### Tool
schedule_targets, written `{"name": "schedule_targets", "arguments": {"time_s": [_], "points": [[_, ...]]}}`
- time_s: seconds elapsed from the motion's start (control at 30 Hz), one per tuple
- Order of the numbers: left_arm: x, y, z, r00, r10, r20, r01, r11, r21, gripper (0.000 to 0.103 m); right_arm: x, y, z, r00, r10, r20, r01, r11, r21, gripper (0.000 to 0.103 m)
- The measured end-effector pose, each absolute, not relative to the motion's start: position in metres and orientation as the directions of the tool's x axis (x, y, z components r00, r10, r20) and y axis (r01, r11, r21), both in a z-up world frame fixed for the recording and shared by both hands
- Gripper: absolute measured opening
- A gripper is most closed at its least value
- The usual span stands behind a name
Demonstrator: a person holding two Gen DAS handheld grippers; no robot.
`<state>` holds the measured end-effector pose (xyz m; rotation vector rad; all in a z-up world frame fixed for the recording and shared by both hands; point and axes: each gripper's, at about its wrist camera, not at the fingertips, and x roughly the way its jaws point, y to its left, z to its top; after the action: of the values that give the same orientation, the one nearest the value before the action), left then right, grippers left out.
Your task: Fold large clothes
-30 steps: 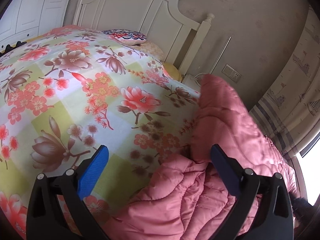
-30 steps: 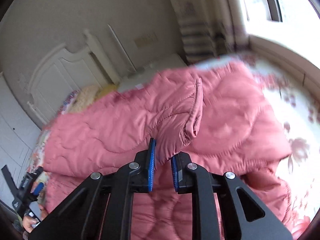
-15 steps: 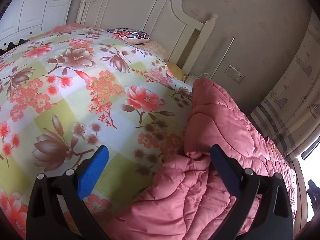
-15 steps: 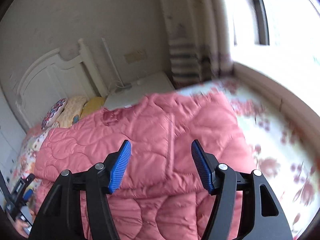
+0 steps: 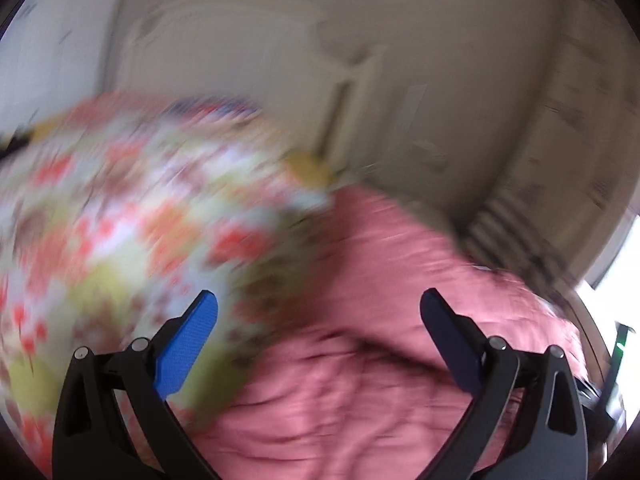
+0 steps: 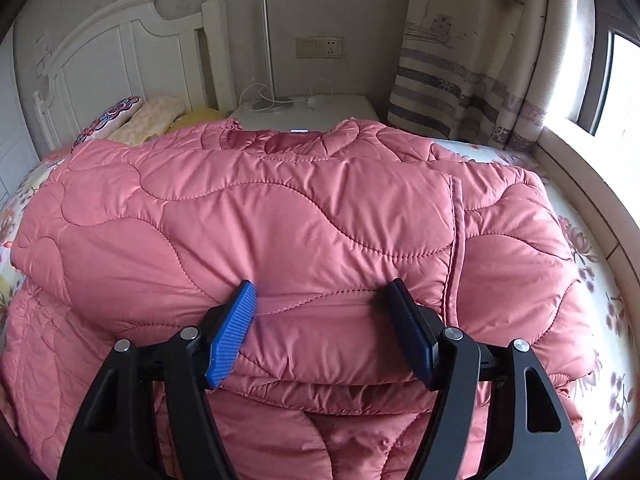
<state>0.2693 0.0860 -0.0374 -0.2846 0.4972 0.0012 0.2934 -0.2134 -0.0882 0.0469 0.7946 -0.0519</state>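
Left tongs (image 5: 318, 312): released, my blurred view; pink quilted padded coat (image 5: 360, 380) beneath and ahead, floral bedspread (image 5: 120, 208) leftward.
Right tongs (image 6: 322, 304): released, straddling the coat's (image 6: 280, 220) folded sleeve; white nightstand (image 6: 320, 110) beyond.

Left wrist view: heavy motion blur throughout; the floral bedspread (image 5: 132, 216) and pink quilted coat (image 5: 380, 320) are smeared, only the gripper fingers (image 5: 188, 340) stay sharp. Right wrist view: sharp and evenly lit. Daylight enters from the window (image 6: 624, 92) at far right, blown out to white. Soft shadows lie under the coat's folds. Fisheye bending and dark vignetting mark all edges.
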Motion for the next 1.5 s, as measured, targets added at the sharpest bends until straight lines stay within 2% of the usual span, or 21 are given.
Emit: {"name": "schedule_targets", "arguments": {"time_s": [0.07,0.13,0.23,0.37,0.47,0.57,0.67,0.8,0.93,0.97,1.03,1.13,1.27,1.4,1.5], "points": [[0.271,0.060,-0.021,0.884,-0.160,-0.440,0.063,0.972,-0.227,0.101,0.292,-0.214,-0.089,0.701,-0.026,-0.713,0.064,0.998,0.027,0.068],[0.283,0.042,-0.017,0.856,-0.265,-0.445,0.174,0.956,-0.235,0.101,0.294,-0.214,-0.089,0.702,-0.020,-0.712,0.064,0.997,0.035,0.068],[0.317,0.027,-0.035,0.787,-0.326,-0.524,0.225,0.942,-0.249,0.101,0.296,-0.217,-0.090,0.705,-0.009,-0.709,0.063,0.997,0.051,0.068],[0.363,0.038,-0.094,0.649,-0.316,-0.692,0.118,0.940,-0.320,0.100,0.295,-0.220,-0.089,0.707,0.013,-0.707,0.058,0.995,0.077,0.069],[0.357,0.041,-0.083,0.665,-0.309,-0.680,0.116,0.942,-0.315,0.100,0.294,-0.220,-0.089,0.707,0.045,-0.706,0.035,0.995,0.098,0.073],[0.359,0.046,-0.056,0.683,-0.362,-0.634,0.146,0.919,-0.366,0.100,0.296,-0.221,-0.090,0.704,0.053,-0.708,0.033,0.994,0.107,0.074],[0.377,0.055,-0.041,0.720,-0.322,-0.615,0.117,0.929,-0.350,0.100,0.296,-0.222,-0.090,0.705,0.059,-0.707,0.032,0.993,0.114,0.074],[0.424,0.059,-0.077,0.626,-0.313,-0.714,0.055,0.931,-0.360,0.100,0.295,-0.222,-0.090,0.706,0.064,-0.706,0.031,0.992,0.121,0.074],[0.426,0.054,-0.082,0.625,-0.288,-0.725,0.071,0.946,-0.315,0.100,0.295,-0.222,-0.090,0.707,0.080,-0.703,0.017,0.991,0.130,0.074],[0.427,0.057,-0.079,0.627,-0.308,-0.715,0.073,0.937,-0.341,0.100,0.295,-0.223,-0.090,0.706,0.080,-0.703,0.018,0.991,0.131,0.074],[0.430,0.075,-0.065,0.648,-0.391,-0.654,0.060,0.882,-0.467,0.100,0.296,-0.224,-0.090,0.705,0.088,-0.703,0.017,0.990,0.141,0.075],[0.447,0.094,-0.053,0.673,-0.408,-0.617,0.025,0.846,-0.532,0.100,0.296,-0.225,-0.090,0.705,0.097,-0.703,0.014,0.989,0.150,0.075],[0.490,0.095,-0.058,0.604,-0.447,-0.661,0.033,0.842,-0.539,0.100,0.296,-0.226,-0.091,0.704,0.104,-0.702,0.011,0.987,0.157,0.076],[0.521,0.093,-0.082,0.536,-0.413,-0.737,0.027,0.880,-0.474,0.100,0.295,-0.227,-0.091,0.704,0.111,-0.702,0.008,0.986,0.164,0.076],[0.525,0.095,-0.079,0.539,-0.411,-0.735,0.003,0.874,-0.487,0.100,0.295,-0.225,-0.091,0.703,0.119,-0.701,-0.002,0.986,0.166,0.076]]}}
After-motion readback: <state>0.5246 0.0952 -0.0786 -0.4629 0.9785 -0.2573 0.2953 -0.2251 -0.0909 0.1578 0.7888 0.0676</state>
